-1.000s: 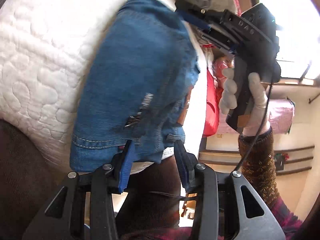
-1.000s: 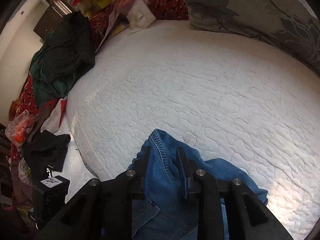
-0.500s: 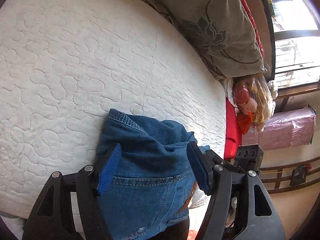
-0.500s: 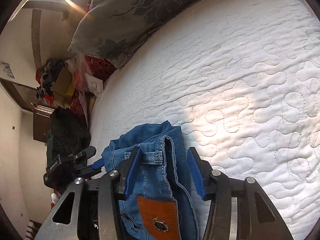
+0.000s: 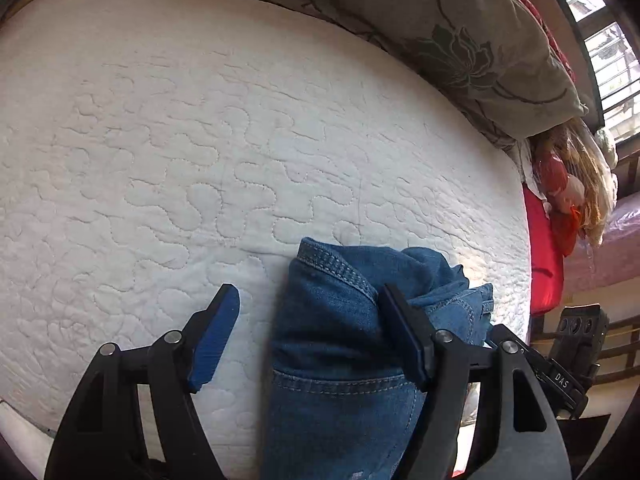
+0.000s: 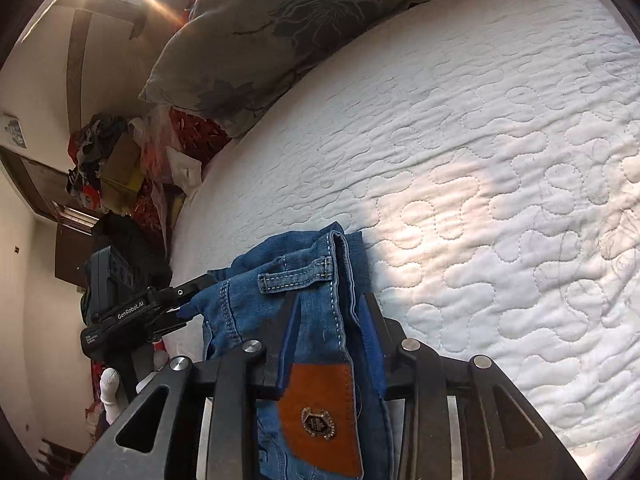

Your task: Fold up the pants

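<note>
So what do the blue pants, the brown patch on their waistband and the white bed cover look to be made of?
Blue pants: denim, by the twill weave and pale topstitching. Brown patch: smooth, matte, probably leather or imitation, with a small metal emblem. White bed cover: quilted fabric, puffy between meandering stitch lines; fibre unclear.

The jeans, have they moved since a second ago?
Yes. The jeans were held up, hanging over the white quilt; now their end lies on the quilt, nearer the floral pillow.

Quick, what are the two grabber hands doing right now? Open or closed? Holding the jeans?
Left gripper: jaws open and just widening, jeans between them, not gripped.
Right gripper: jaws just opening, waistband between them; grip cannot be told.
</note>
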`<control>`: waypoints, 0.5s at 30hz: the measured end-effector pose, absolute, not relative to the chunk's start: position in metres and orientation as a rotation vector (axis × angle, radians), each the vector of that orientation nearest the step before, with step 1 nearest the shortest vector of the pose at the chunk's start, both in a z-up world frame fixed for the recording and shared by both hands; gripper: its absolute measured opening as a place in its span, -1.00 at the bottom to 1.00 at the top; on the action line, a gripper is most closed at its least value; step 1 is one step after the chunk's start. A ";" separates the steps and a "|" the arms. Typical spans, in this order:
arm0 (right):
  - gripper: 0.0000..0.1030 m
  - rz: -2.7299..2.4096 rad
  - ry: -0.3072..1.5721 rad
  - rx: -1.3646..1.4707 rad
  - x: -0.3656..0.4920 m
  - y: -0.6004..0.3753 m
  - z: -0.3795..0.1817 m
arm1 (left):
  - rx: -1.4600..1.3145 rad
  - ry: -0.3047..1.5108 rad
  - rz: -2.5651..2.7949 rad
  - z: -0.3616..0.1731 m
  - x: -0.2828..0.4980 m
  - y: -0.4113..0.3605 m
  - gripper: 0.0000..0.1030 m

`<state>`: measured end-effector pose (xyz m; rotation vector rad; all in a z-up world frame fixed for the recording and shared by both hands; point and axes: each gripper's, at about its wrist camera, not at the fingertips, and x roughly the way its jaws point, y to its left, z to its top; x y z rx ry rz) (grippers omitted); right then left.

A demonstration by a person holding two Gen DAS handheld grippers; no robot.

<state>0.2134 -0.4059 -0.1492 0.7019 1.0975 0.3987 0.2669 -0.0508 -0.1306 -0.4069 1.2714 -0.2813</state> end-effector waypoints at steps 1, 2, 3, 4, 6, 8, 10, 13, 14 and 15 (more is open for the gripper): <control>0.00 0.405 1.099 0.699 0.200 -0.407 -0.147 | -0.445 1.261 -0.299 -0.127 0.254 -0.043 0.40; 0.04 0.405 1.106 0.698 0.185 -0.408 -0.147 | -0.485 1.252 -0.316 -0.122 0.241 -0.037 0.40; 0.05 0.407 1.116 0.703 0.171 -0.408 -0.149 | -0.519 1.257 -0.336 -0.122 0.228 -0.032 0.39; 0.05 0.408 1.130 0.712 0.158 -0.408 -0.153 | -0.550 1.272 -0.361 -0.124 0.214 -0.027 0.39; 0.05 0.406 1.152 0.739 0.137 -0.406 -0.161 | -0.599 1.279 -0.385 -0.131 0.185 -0.025 0.39; 0.05 0.409 1.165 0.761 0.122 -0.401 -0.170 | -0.614 1.307 -0.399 -0.140 0.161 -0.028 0.39; 0.05 0.407 1.174 0.774 0.115 -0.395 -0.177 | -0.623 1.354 -0.406 -0.155 0.144 -0.035 0.39; -0.45 0.403 1.200 0.749 0.116 -0.384 -0.183 | -0.560 1.425 -0.374 -0.172 0.133 -0.044 0.36; -0.46 0.405 1.205 0.769 0.115 -0.384 -0.183 | -0.579 1.442 -0.371 -0.174 0.130 -0.043 0.36; -0.62 0.428 1.189 0.828 0.111 -0.387 -0.180 | -0.596 1.430 -0.371 -0.170 0.127 -0.041 0.36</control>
